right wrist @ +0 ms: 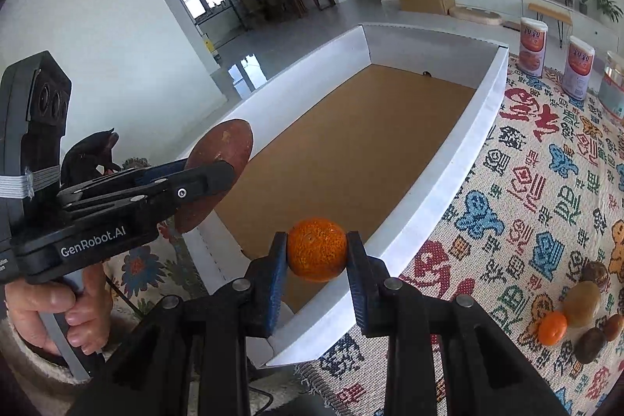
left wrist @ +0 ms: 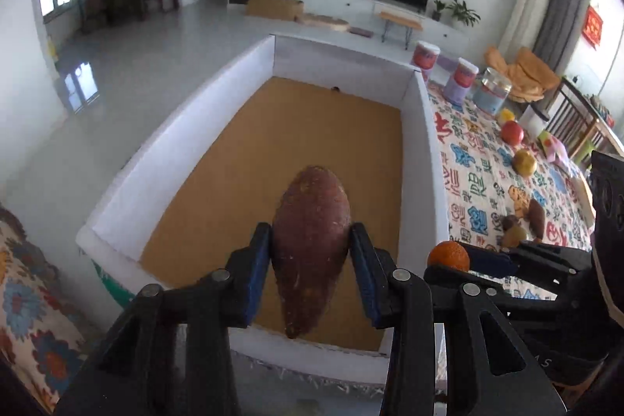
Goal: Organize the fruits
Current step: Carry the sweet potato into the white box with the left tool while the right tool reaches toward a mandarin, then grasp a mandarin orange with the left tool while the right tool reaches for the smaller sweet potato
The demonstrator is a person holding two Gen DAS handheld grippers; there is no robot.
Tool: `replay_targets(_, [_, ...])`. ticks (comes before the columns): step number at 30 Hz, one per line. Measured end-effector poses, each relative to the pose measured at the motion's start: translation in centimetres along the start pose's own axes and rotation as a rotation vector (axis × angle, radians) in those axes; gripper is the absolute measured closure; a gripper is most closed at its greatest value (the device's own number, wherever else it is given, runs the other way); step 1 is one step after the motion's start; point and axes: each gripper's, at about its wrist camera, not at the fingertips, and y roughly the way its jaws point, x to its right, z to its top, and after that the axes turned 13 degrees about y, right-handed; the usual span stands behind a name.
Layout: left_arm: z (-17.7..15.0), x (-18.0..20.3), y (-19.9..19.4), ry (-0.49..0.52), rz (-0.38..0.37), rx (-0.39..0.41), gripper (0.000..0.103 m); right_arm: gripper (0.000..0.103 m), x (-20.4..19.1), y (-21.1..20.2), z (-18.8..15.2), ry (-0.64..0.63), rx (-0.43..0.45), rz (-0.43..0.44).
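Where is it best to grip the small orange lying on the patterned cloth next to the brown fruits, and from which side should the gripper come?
Grip the small orange across its round middle, coming from above. Brown fruits crowd its right side, so probably set the fingers on its near and far sides.

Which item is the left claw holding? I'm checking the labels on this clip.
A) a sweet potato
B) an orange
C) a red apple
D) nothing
A: in the left wrist view, the left claw is clamped on a reddish-brown sweet potato over the white box, while the orange sits in the right claw.
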Motion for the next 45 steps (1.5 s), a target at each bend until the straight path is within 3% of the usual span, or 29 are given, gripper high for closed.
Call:
replay_targets(9, [-0.8,0.4,3.1,0.047,0.106,-0.051,0.06,0.067,-0.4,2.9,-0.1,-0.035,-0.026,-0.073])
replay_targets(10, [-0.8,0.5,2.9,0.059,0.127,-0.038,0.056,0.061,-0.6,2.5,-0.1,-0.036,-0.017,-0.072])
replay_targets(11, [-0.7,0.8,2.7,0.073,0.148,-0.024,0.053,0.048,-0.6,2.2,-0.2,-0.038,-0.005,-0.083])
replay_targets(13, [-0.3,1.0,2.4,0.086,0.167,0.0,0.035,0.037,-0.6,1.4,-0.4,-0.042,0.023,-0.102])
replay_targets(17, [0.1,1.5,1.1,0.087,0.153,0.053,0.02,0.037,0.7,-1.2,-1.1,-0.02,0.09,-0.118])
replay_targets(19, [0.1,2.3,0.0,0.098,0.139,0.105,0.011,0.037,2.0,-4.3,-2.1,-0.019,0.212,-0.159])
replay_targets(21, [0.1,3.3,-0.9,0.117,0.105,0.151,0.01,0.037,4.2,-8.8,-3.6,0.0,0.41,-0.24])
replay_targets(22, [0.1,4.0,-1.3,0.129,0.076,0.17,0.01,0.03,5.5,-11.4,-4.6,0.02,0.529,-0.288])
replay_targets(23, [0.0,4.8,-1.7,0.141,0.038,0.186,0.01,0.009,6.7,-13.9,-5.8,0.035,0.649,-0.345])
replay_targets(24, [0.0,5.8,-2.0,0.154,-0.006,0.201,0.01,0.001,8.0,-16.1,-7.0,0.053,0.768,-0.41])
replay_targets(26, [-0.2,8.4,-2.6,0.195,-0.098,0.223,0.01,0.0,10.6,-18.9,-8.7,0.087,0.941,-0.521])
replay_targets(27, [-0.3,9.9,-2.7,0.228,-0.144,0.227,0.009,0.0,12.1,-19.4,-8.9,0.109,0.922,-0.569])
replay_targets(30, [-1.2,15.5,-1.9,0.345,-0.284,0.188,0.008,0.0,17.4,-19.7,-9.4,0.293,0.735,-0.674])
replay_targets(32, [-2.3,18.6,-0.3,0.385,-0.378,0.132,0.008,0.0,21.3,-19.8,-11.2,0.495,0.691,-0.636])
replay_targets(34, [-3.5,21.0,1.9,0.401,-0.406,0.064,0.008,0.0,24.3,-19.3,-13.6,0.656,0.663,-0.576])
replay_targets(36, [-4.4,22.8,3.9,0.413,-0.394,0.02,0.008,0.0,25.7,-18.0,-15.6,0.728,0.625,-0.562])
replay_targets(39, [-5.7,24.4,6.1,0.459,-0.326,0.015,0.008,0.0,27.1,-16.5,-16.8,0.78,0.547,-0.564])
replay_targets(42, [-6.1,25.2,7.6,0.498,-0.263,0.046,0.008,0.0,26.8,-16.0,-16.5,0.726,0.536,-0.579])
replay_targets(45, [-5.7,25.8,8.8,0.539,-0.238,0.068,0.008,0.001,26.8,-15.0,-16.1,0.698,0.491,-0.527])
